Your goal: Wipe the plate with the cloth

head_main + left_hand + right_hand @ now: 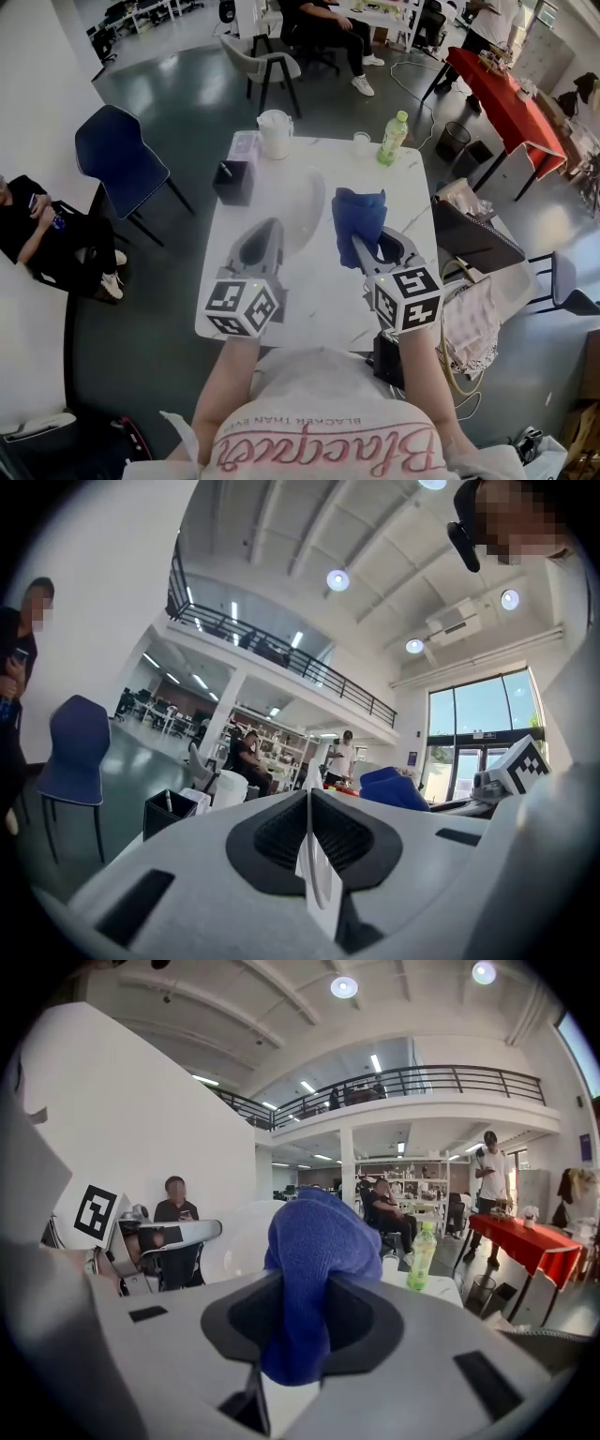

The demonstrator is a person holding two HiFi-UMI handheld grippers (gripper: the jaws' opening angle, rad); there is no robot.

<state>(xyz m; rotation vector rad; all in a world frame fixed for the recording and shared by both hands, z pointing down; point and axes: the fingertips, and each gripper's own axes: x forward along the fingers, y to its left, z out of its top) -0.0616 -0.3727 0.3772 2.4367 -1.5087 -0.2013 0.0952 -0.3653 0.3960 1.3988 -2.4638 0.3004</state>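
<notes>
Above table (412, 187), left fingers (273, 836) gripping plate (305, 206), right fingers (361, 1326) gripping cloth (359, 214) (shirt (328, 450) lettering inverted)

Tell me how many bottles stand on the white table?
1: the green bottle stands near the table's far right corner, beside a small cup. Another could hide behind the blue cloth.

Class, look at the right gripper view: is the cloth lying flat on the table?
No, the blue cloth is pinched between the jaws of the right gripper.

Open-plan office hall — mezzanine balcony (422, 1082), rows of desks (141, 14), chairs (117, 150), seated workers (382, 1206).
</notes>
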